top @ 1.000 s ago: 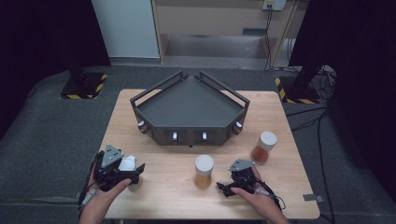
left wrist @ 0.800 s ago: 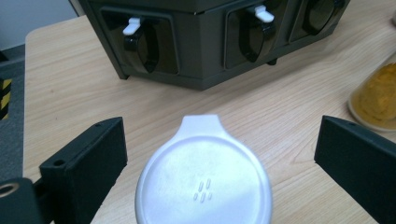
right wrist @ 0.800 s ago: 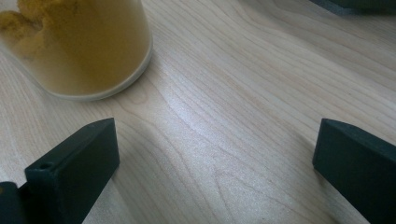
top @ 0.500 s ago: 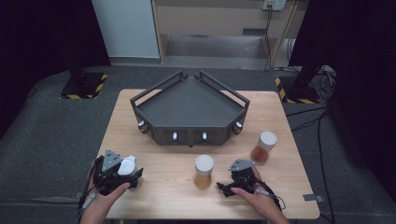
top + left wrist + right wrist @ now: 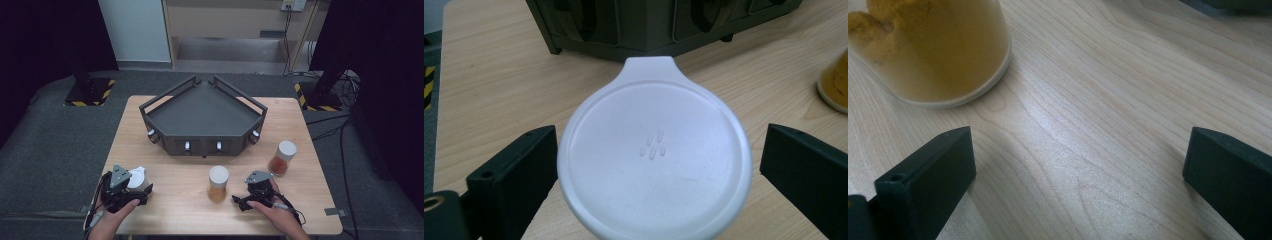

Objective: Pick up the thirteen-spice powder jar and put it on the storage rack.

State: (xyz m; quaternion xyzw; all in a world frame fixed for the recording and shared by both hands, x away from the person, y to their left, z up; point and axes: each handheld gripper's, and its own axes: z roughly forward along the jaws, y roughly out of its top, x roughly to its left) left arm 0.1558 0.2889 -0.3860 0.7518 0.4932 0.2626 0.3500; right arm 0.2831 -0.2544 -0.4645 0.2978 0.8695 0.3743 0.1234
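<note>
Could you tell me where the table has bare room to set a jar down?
Bare wood lies between the white-lidded jar and the yellow spice jar, and along the table's left edge beside the dark tray. It is crowded around the right gripper and red spice jar.

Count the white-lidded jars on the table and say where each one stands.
3. One jar stands at the front left between the left gripper's open jaws. A yellow-filled jar stands at front centre, left of the right gripper. An orange-filled jar stands at the right.

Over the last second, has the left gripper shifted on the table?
Yes, slightly. The left gripper has drawn back toward the table's near edge, away from the dark tray, with the white-lidded jar.
</note>
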